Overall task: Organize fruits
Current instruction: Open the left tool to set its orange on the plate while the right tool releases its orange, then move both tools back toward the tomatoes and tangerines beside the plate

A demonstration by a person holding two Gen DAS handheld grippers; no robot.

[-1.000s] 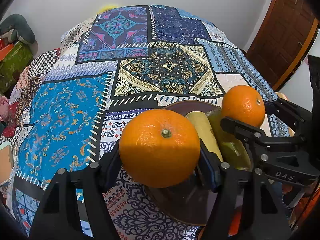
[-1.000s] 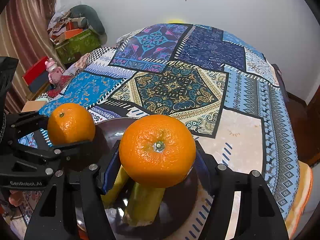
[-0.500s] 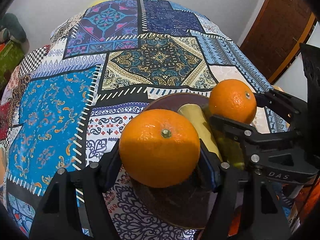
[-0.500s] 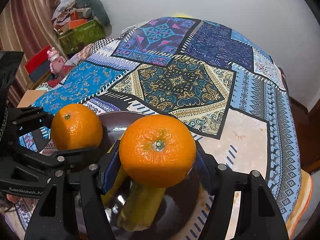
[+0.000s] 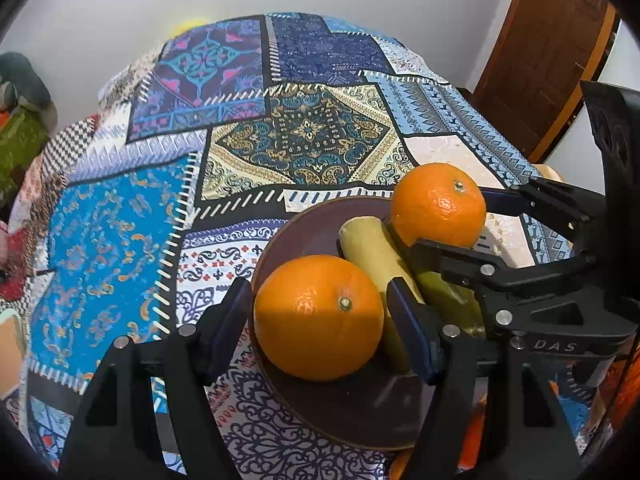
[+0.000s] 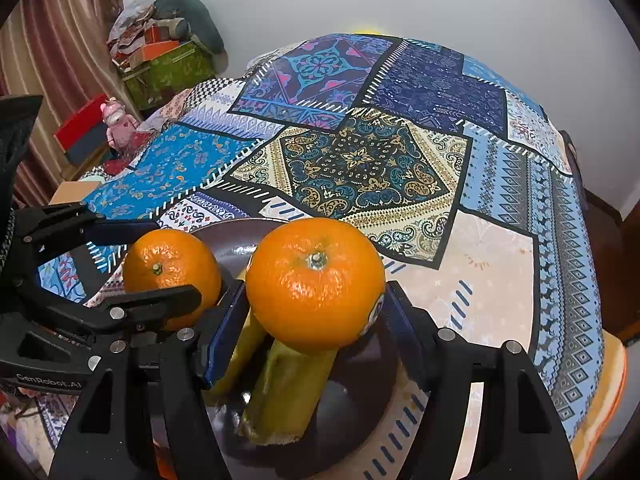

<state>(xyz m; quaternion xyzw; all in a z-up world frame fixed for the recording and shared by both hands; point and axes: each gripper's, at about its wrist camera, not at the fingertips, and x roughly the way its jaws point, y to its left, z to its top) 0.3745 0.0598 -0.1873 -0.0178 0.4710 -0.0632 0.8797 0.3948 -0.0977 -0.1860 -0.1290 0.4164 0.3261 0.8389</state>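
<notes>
My left gripper [image 5: 320, 316] is open around an orange [image 5: 318, 316] that rests low in the dark brown plate [image 5: 304, 232]; the pads stand slightly off its sides. My right gripper [image 6: 316, 300] is open around a second orange [image 6: 316, 282] sitting on the bananas [image 6: 288, 384] in the same plate [image 6: 360, 364]. In the left wrist view the right gripper's orange [image 5: 438, 204] sits beside the bananas [image 5: 372, 248]. In the right wrist view the left gripper's orange [image 6: 172, 268] lies at the plate's left.
The plate stands near the front edge of a table under a patchwork cloth [image 5: 296, 140]. A wooden door [image 5: 548, 40] is at the right. Boxes and a pink toy [image 6: 118, 124] sit beyond the table's left side.
Both grippers have opened a little and the oranges have dropped lower onto the plate and bananas. Both views have tilted up slightly.
</notes>
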